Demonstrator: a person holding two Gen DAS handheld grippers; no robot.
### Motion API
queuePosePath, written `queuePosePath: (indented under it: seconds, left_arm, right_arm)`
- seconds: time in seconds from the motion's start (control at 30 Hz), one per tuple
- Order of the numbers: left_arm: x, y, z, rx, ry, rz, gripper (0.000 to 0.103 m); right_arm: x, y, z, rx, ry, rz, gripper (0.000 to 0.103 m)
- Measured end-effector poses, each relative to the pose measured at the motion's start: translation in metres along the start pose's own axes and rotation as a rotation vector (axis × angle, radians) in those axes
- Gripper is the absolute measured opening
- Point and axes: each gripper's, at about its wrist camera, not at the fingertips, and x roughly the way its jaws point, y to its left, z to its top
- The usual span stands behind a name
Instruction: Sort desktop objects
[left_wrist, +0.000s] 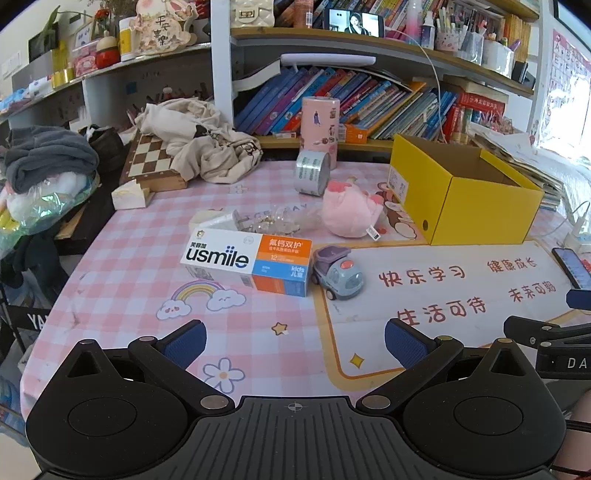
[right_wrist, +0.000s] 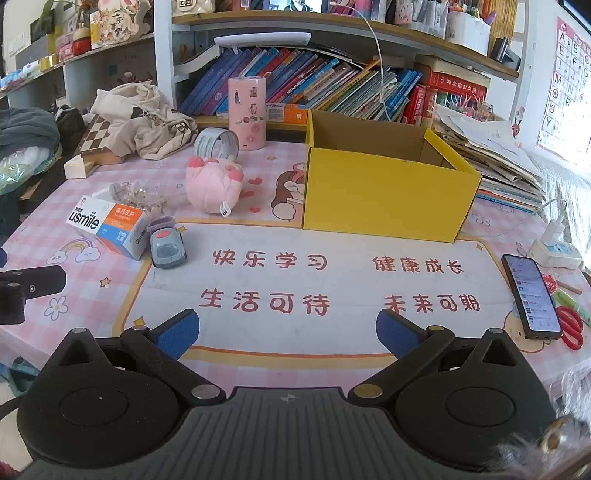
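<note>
I see both grippers, left (left_wrist: 295, 345) and right (right_wrist: 287, 334), hovering with jaws spread and empty. The toothpaste box (left_wrist: 246, 261), toy truck (left_wrist: 337, 272) and plush (left_wrist: 349, 211) lie on the counter (left_wrist: 122, 266) beside the yellow box (right_wrist: 388, 188). The truck could roll off a loose pinch; the soft plush may snag the box wall.

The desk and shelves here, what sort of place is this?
Probably a child's study desk at home: rows of children's books on the shelf, a cartoon desk mat with study slogans, an alphabet poster on the wall, and a toy truck.
</note>
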Motion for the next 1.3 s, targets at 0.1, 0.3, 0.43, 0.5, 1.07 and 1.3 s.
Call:
queuePosePath:
  seconds: [0.1,0.3,0.43,0.5,1.07,1.3]
  left_arm:
    - [0.003,-0.002,0.000,-0.007,0.017,-0.005,0.103]
    - [0.005,0.001,0.001,-0.033,0.039,-0.029,0.103]
    - [0.006,0.001,-0.002,-0.020,0.034,-0.015,0.103]
    - [0.007,0.001,-0.001,-0.019,0.037,-0.014,0.103]
    - [0.011,0.003,-0.001,-0.017,0.048,-0.021,0.103]
    - [0.011,0.003,0.001,-0.018,0.051,-0.022,0.103]
  right_arm:
    - [0.000,0.000,0.000,-0.001,-0.001,-0.001,0.103]
    - [0.002,0.001,0.001,-0.003,0.000,-0.001,0.103]
    - [0.003,0.000,0.001,0.000,0.002,-0.004,0.103]
    - [0.005,0.000,0.001,0.001,0.004,-0.005,0.103]
    - [0.007,-0.001,0.002,0.003,0.011,-0.011,0.103]
    - [0.008,-0.001,0.002,0.006,0.015,-0.017,0.103]
